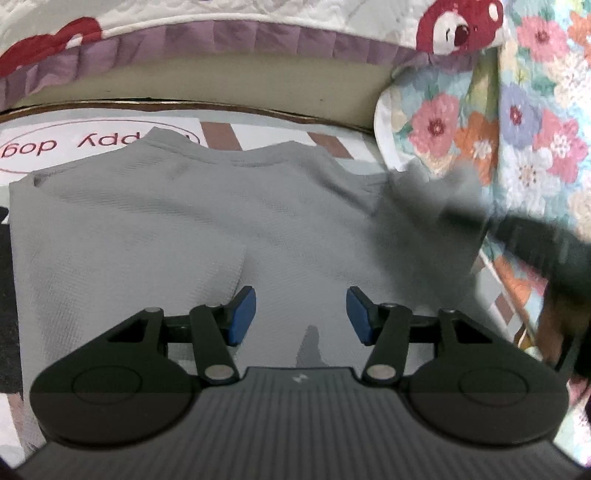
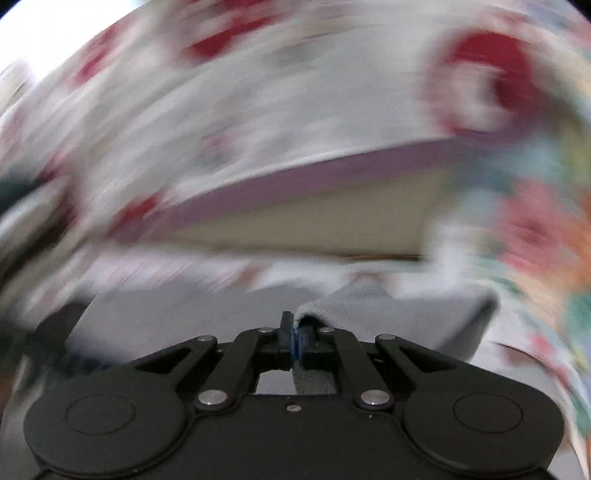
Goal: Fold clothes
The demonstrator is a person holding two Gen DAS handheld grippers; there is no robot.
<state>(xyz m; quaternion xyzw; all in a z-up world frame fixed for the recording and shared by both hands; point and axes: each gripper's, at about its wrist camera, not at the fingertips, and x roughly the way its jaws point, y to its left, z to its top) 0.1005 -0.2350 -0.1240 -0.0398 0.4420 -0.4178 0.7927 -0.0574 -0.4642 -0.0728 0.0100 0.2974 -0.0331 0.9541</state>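
Grey fabric of a T-shirt point(image 1: 155, 229) is lying spread flat on a printed mat point(image 1: 99, 129), its neckline pointing away from the left wrist camera and one sleeve folded in across the body. Writing on the mat is showing upside down at the shirt's far left: "dog" is reading clearly, and the word before it is partly hidden by the collar, showing only "ppy", all inside a thin pink ring. The left tool point(image 1: 301, 314) is hovering over the near part of the shirt with its blue pads point(image 1: 243, 314) standing apart and nothing between them. A small pale emblem is sitting on the tool's ribbed body, too small to read. At the right of that view, a blurred dark shape is lifting the shirt's right side. In the right wrist view the right tool point(image 2: 297, 341) is pinching shut on a fold of the grey shirt, with cloth trailing up and to the right. A floral quilt point(image 1: 535, 129) is hanging at the right, and a white cover with red bear figures point(image 1: 458, 29) is lying behind.
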